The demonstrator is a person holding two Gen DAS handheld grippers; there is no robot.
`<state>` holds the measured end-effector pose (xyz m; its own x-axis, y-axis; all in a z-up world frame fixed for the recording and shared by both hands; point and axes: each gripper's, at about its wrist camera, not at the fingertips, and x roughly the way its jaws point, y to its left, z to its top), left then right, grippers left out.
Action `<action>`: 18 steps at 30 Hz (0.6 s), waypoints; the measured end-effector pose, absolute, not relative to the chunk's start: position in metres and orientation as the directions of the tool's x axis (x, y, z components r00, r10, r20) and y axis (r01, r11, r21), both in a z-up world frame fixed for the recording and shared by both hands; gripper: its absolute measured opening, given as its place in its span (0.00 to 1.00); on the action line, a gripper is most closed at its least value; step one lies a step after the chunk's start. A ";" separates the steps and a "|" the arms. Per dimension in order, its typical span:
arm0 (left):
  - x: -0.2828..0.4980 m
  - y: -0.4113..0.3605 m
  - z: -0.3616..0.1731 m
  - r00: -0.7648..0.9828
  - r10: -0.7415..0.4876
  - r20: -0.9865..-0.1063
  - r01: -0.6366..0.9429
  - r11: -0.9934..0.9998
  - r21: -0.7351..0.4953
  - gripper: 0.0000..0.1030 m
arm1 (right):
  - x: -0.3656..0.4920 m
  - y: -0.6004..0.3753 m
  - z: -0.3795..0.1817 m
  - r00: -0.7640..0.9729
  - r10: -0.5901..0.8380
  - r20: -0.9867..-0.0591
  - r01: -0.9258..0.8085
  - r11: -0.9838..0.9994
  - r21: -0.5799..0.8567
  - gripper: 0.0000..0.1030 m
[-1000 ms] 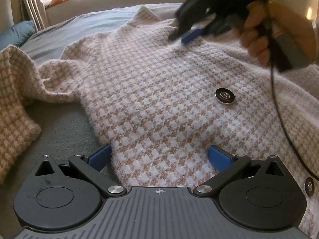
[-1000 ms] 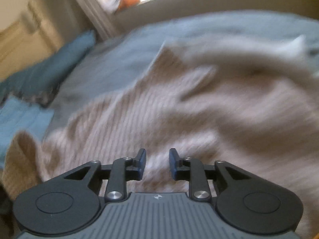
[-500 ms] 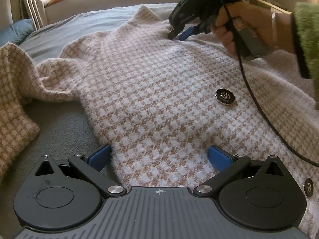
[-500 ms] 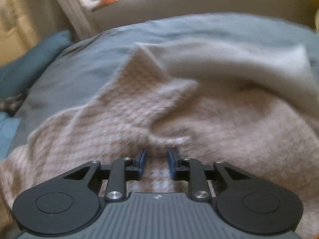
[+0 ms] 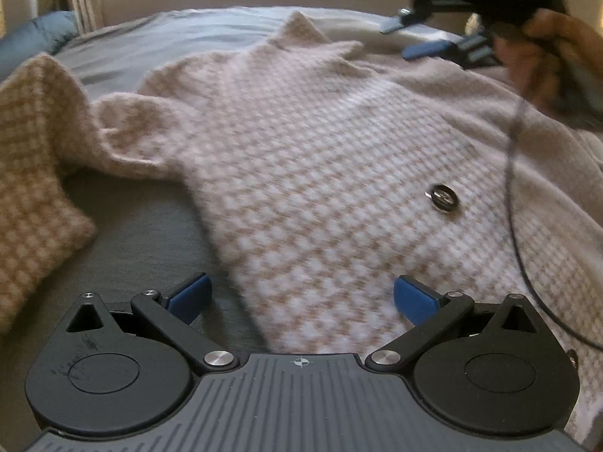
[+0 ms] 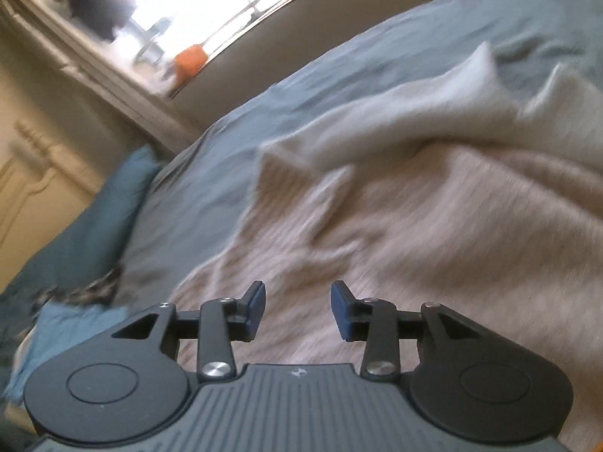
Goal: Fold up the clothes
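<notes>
My right gripper has lifted off the cardigan, jaws just opening w/ nothing between; my left gripper, spread wide, straddles its edge, body running toward 1 o'clock.

**Backlit Room, Smeared Frames**

Daylight poured through the window, which was blown out to white in the right wrist view. Motion blur smeared the cardigan there almost entirely; in the left wrist view it stayed sharper near the button. Fisheye distortion bowed the bed edges, and dark vignetting clipped the corners.
</notes>
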<state>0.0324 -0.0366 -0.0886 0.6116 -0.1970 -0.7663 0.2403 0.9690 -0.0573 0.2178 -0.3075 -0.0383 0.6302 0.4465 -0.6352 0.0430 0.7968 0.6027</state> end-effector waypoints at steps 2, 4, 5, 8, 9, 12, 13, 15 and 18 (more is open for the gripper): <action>0.030 -0.024 -0.079 0.651 -0.160 -0.742 0.193 0.980 -0.042 1.00 | 0.213 -0.291 -0.036 0.596 0.485 -0.640 0.006 0.794 0.608 0.40; 0.029 -0.011 -0.071 0.680 -0.128 -0.722 0.152 0.988 -0.033 1.00 | 0.205 -0.272 -0.032 0.559 0.529 -0.639 -0.041 0.787 0.616 0.40; 0.026 -0.004 -0.068 0.693 -0.107 -0.713 0.129 0.991 -0.023 1.00 | 0.202 -0.261 -0.029 0.540 0.550 -0.637 -0.066 0.783 0.619 0.40; 0.018 0.017 -0.060 0.728 -0.039 -0.684 0.061 0.998 0.008 1.00 | 0.191 -0.229 -0.016 0.491 0.609 -0.623 -0.145 0.762 0.631 0.40; 0.014 0.024 -0.058 0.736 -0.018 -0.677 0.039 0.999 0.016 1.00 | 0.186 -0.220 -0.011 0.472 0.632 -0.614 -0.170 0.749 0.640 0.40; 0.001 0.047 -0.054 0.753 0.020 -0.657 -0.011 1.000 0.018 1.00 | 0.174 -0.189 -0.005 0.398 0.695 -0.599 -0.227 0.707 0.670 0.42; -0.004 0.056 -0.053 0.760 0.018 -0.649 -0.018 1.000 0.007 1.00 | 0.171 -0.177 -0.004 0.370 0.706 -0.604 -0.246 0.701 0.669 0.42; -0.016 0.072 -0.051 0.778 0.013 -0.628 -0.038 0.999 -0.028 1.00 | 0.165 -0.153 -0.004 0.319 0.718 -0.618 -0.289 0.695 0.658 0.42; -0.027 0.091 -0.050 0.794 0.035 -0.607 -0.086 0.995 -0.055 1.00 | 0.157 -0.112 -0.006 0.240 0.729 -0.641 -0.388 0.677 0.625 0.47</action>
<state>-0.0265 0.0906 -0.0497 0.7940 0.0349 -0.6069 -0.0855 0.9948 -0.0546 0.1566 -0.1119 -0.0062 0.2397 0.7290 -0.6412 -0.3875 0.6774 0.6252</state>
